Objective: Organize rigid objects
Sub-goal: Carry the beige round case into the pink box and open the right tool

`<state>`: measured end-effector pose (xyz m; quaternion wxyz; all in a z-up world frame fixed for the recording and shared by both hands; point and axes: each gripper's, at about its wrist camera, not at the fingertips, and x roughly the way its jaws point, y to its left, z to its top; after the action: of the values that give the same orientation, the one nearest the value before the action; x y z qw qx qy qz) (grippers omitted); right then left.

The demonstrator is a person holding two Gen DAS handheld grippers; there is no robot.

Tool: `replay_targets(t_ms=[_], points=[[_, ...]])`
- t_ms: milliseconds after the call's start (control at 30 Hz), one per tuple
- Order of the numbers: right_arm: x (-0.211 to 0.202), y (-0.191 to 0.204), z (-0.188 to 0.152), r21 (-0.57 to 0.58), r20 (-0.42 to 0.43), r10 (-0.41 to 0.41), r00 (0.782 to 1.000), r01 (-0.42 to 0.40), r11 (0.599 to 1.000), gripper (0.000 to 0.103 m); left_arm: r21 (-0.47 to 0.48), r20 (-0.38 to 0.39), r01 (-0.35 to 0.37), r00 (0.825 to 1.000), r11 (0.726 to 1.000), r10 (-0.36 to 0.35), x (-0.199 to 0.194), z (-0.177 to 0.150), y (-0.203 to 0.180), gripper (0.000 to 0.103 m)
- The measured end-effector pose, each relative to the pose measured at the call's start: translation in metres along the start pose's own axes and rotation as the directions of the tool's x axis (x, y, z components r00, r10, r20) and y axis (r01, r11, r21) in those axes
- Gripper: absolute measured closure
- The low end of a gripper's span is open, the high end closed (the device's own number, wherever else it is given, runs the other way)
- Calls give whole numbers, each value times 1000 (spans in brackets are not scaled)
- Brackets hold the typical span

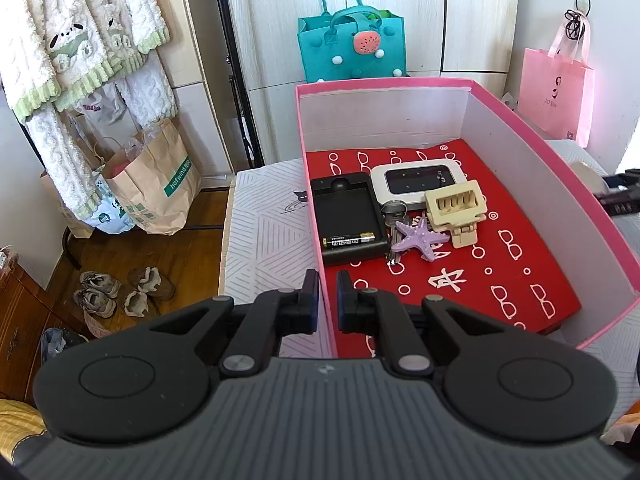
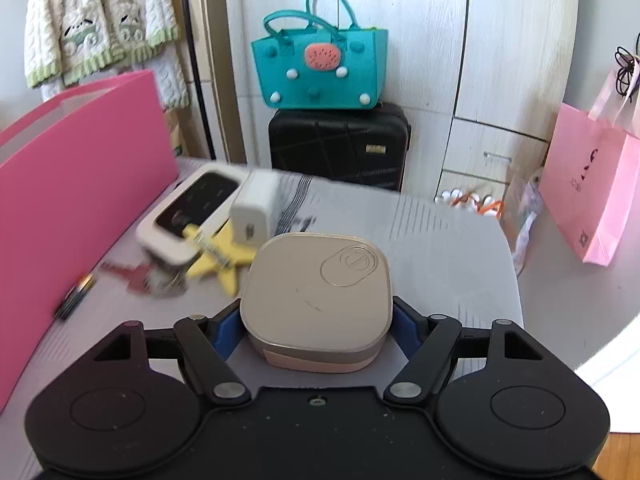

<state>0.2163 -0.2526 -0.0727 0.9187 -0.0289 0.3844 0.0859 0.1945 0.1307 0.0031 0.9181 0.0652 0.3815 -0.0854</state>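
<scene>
Right claw [image 2: 316, 326], at bottom centre of the frame, stands wide. Between its fingers sits a beige square case [image 2: 316, 300]; whether they press it is unclear.

Left wrist view looked forward and down from just behind its gripper [image 1: 328, 280], close over the near wall of the pink box [image 1: 552, 148]; right wrist view faced likewise, beside the box [image 2: 80, 184]; both shared the teal bag [image 1: 352, 48] and wardrobe [image 1: 460, 8] beyond.
</scene>
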Motion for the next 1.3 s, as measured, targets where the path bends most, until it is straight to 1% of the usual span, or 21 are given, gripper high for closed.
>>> replay_targets(t_ms=[167, 267, 367, 433, 467, 500, 600, 667, 833, 867, 900, 967, 1000, 1067, 1100, 1300], points=[[-17, 12, -11, -25, -49, 17, 999, -18, 1000, 25, -7, -3, 4, 1000, 1000, -4, 1, 0, 0, 95], [-19, 15, -12, -32, -57, 20, 998, -22, 999, 24, -8, -5, 4, 1000, 1000, -4, 3, 1, 0, 95], [-14, 10, -10, -8, -44, 27, 999, -28, 1000, 21, -9, -5, 4, 1000, 1000, -4, 3, 1, -1, 95], [-10, 7, -10, 22, -21, 21, 1000, -21, 1000, 20, -9, -6, 5, 1000, 1000, -5, 3, 1, -1, 95], [-10, 8, -12, 33, -10, 13, 1000, -13, 999, 21, -9, -7, 4, 1000, 1000, -4, 4, 1, -1, 95], [-11, 9, -13, 37, 1, 4, 1000, -4, 999, 25, -6, -8, 2, 1000, 1000, -2, 4, 1, -1, 95], [-16, 18, -16, 2, 11, -27, 1000, 27, 1000, 25, -6, -10, 3, 1000, 1000, -3, 4, 1, -1, 95], [-23, 22, -17, -13, 20, -27, 999, 27, 1000, 25, -13, -15, 7, 1000, 1000, -8, 5, 2, 0, 95], [-48, 30, -13, -6, 56, 13, 998, -13, 1000, 25, -33, -24, 34, 999, 999, -35, 4, 2, 6, 95], [-55, 32, -11, 11, 66, 33, 997, -34, 999, 25, -29, -24, 34, 999, 999, -35, 4, 2, 6, 95], [-62, 35, -9, 29, 80, 72, 994, -75, 997, 25, -24, -22, 32, 999, 999, -32, 3, 2, 5, 95], [-75, 42, -3, 25, 111, 126, 986, -129, 991, 25, -16, -17, 25, 1000, 1000, -25, 2, 1, 3, 95], [-83, 51, 0, -15, 135, 127, 983, -126, 992, 25, -16, -16, 23, 1000, 1000, -24, 2, 1, 3, 95], [-95, 67, 6, -97, 184, 107, 977, -90, 991, 25, -27, -15, 28, 999, 999, -29, 2, 1, 4, 95], [-102, 74, 10, -123, 206, 109, 972, -85, 989, 25, -29, -15, 32, 999, 999, -32, 2, 1, 5, 95], [-124, 109, 37, -203, 251, 233, 940, -184, 962, 25, -13, -8, 46, 999, 999, -46, 0, -1, 8, 94]])
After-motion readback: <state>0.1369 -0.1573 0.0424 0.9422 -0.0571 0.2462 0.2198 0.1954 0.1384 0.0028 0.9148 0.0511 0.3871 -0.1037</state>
